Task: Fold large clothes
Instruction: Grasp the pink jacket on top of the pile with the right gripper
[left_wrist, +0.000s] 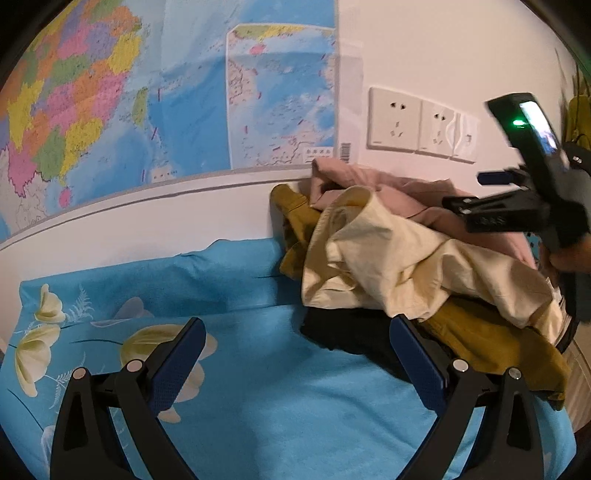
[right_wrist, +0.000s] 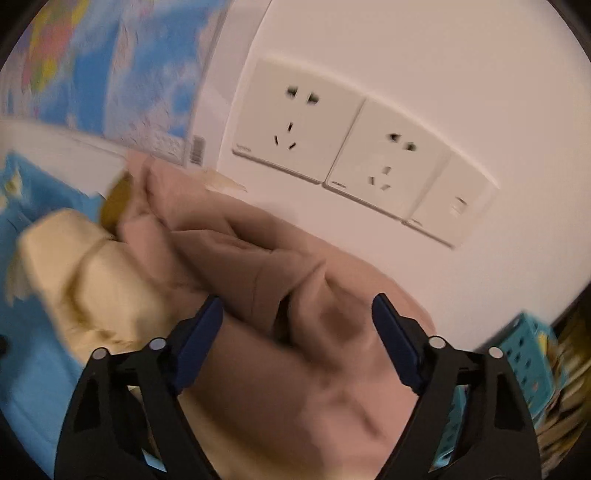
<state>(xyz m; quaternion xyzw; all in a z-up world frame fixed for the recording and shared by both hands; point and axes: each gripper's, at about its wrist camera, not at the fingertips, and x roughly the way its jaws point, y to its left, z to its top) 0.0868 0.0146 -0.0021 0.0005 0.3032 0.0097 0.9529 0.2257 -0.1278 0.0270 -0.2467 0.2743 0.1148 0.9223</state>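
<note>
A heap of clothes lies against the wall on the blue flowered bedsheet (left_wrist: 258, 406). A cream garment (left_wrist: 388, 258) is on top, with a pink one (left_wrist: 369, 184) behind it, a mustard one (left_wrist: 491, 343) and a black one (left_wrist: 351, 336) beneath. My left gripper (left_wrist: 295, 325) stands open over the sheet, just left of the heap, with nothing between its fingers. My right gripper (right_wrist: 297, 301) hangs open over the pink garment (right_wrist: 295, 277), with the cream garment (right_wrist: 92, 277) to its left; this view is blurred. In the left wrist view the right gripper (left_wrist: 476, 192) is above the heap's right side.
A coloured map (left_wrist: 147, 92) covers the wall on the left. White wall sockets (left_wrist: 417, 122) sit just above the heap. A turquoise perforated basket (right_wrist: 528, 347) stands at the right, beyond the bed's edge. The sheet stretches out left of the heap.
</note>
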